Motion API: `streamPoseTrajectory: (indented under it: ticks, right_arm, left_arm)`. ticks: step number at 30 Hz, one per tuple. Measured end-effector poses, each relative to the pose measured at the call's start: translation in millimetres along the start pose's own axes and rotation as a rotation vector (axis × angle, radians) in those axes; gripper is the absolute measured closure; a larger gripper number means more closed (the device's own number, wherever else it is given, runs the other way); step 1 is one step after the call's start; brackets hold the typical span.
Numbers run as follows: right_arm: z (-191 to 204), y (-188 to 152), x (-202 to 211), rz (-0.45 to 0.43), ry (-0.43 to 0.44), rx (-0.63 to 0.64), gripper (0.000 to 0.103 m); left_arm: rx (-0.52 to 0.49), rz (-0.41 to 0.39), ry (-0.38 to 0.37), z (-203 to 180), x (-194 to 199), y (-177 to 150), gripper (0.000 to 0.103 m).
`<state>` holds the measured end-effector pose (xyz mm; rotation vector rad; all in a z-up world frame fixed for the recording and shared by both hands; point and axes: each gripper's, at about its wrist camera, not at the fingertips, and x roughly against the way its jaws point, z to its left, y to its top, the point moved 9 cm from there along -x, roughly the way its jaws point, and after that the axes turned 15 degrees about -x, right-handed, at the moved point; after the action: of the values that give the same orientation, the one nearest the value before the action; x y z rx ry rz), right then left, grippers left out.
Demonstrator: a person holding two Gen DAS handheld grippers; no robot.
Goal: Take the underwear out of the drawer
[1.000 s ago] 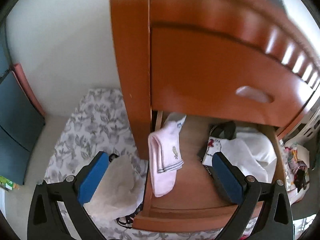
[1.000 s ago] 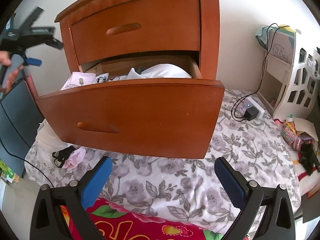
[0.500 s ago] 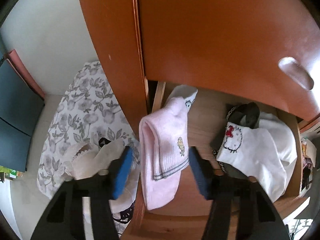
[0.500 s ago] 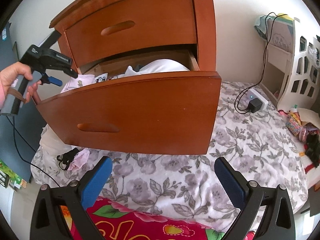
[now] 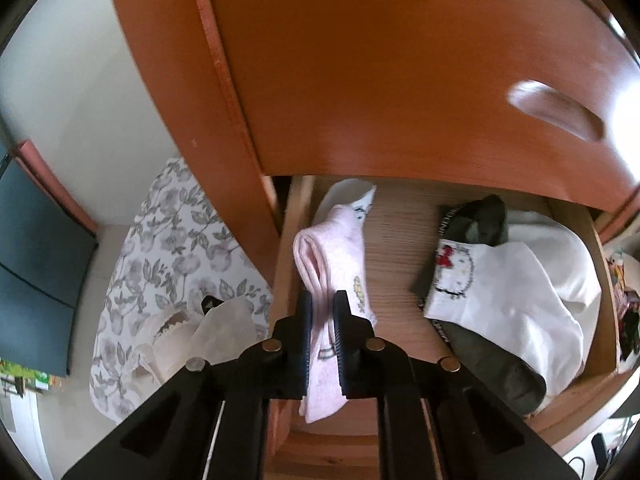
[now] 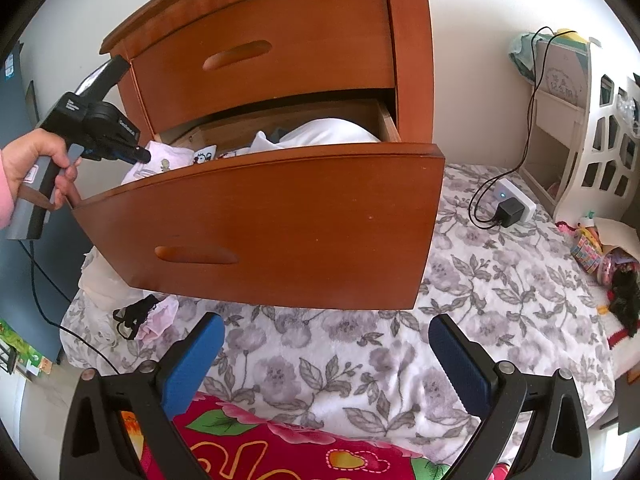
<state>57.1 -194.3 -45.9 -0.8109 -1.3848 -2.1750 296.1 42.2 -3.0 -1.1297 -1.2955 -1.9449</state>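
Left wrist view, left to right: dark panel (image 5: 36, 276) at the far left, then the floral bedspread (image 5: 160, 248) with a crumpled cream garment (image 5: 208, 332) lying on it just beside the nightstand (image 5: 360, 60). The lower drawer (image 5: 286, 264) is pulled out.

Left gripper (image 5: 321, 312) points down into the drawer's left end. Its jaws are closing, nearly together, with the pink underwear (image 5: 332, 248) pinched between the pads. The garment is folded, lies along the drawer's left wall and runs out past the fingers on both sides. A small printed white piece (image 5: 358, 200) peeks out behind it.

Bare drawer floor in the middle. On the right sits a white garment with a cartoon cat print (image 5: 500, 288) on top of a dark one with a lettered waistband (image 5: 476, 216).

Right wrist view, left to right: a hand (image 6: 38, 164) holds the left gripper's handle, its tip at the pink piece just over the drawer front (image 6: 280, 216). A black-and-pink item (image 6: 148, 318) lies on the bedspread below the drawer.

Right gripper (image 6: 326, 360) hangs over the bedspread in front of the drawer, fingers spread wide, nothing between the blue pads (image 6: 192, 360), touching nothing. A red floral blanket (image 6: 280, 444) lies underneath it.

Farther right are a plugged-in charger with its cable (image 6: 508, 208), a white cabinet (image 6: 592, 148) and scattered toys (image 6: 604, 256).
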Motion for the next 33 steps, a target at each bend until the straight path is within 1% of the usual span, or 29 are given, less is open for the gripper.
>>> streamPoseTrajectory:
  ticks: [2,5,8,19,25,33]
  right_arm:
    - [-0.6,-0.2,0.1,-0.001,-0.002,0.0,0.0]
    - [-0.6,-0.1,1.0,-0.006,-0.007,0.002,0.0]
    - [-0.4,0.5,2.2,-0.014,-0.013,0.006,0.0]
    - [0.7,0.9,3.6,-0.025,-0.03,0.023,0.0]
    - [2.0,0.5,2.7,-0.024,-0.037,0.03,0.0]
    - [3.0,0.1,3.0,-0.025,-0.043,0.037,0.0]
  left_arm:
    - [-0.023,-0.014,-0.004,-5.5,4.0,-0.4,0.097]
    - [-0.047,-0.035,-0.012,-12.8,11.1,-0.9,0.097]
    - [-0.065,-0.051,-0.004,-14.9,17.9,-0.8,0.099]
    - [-0.046,-0.111,-0.017,-7.4,37.1,-4.5,0.099]
    - [-0.046,-0.171,-0.012,-1.1,63.3,0.2,0.099]
    - [-0.047,-0.283,0.002,15.4,116.7,10.2,0.099]
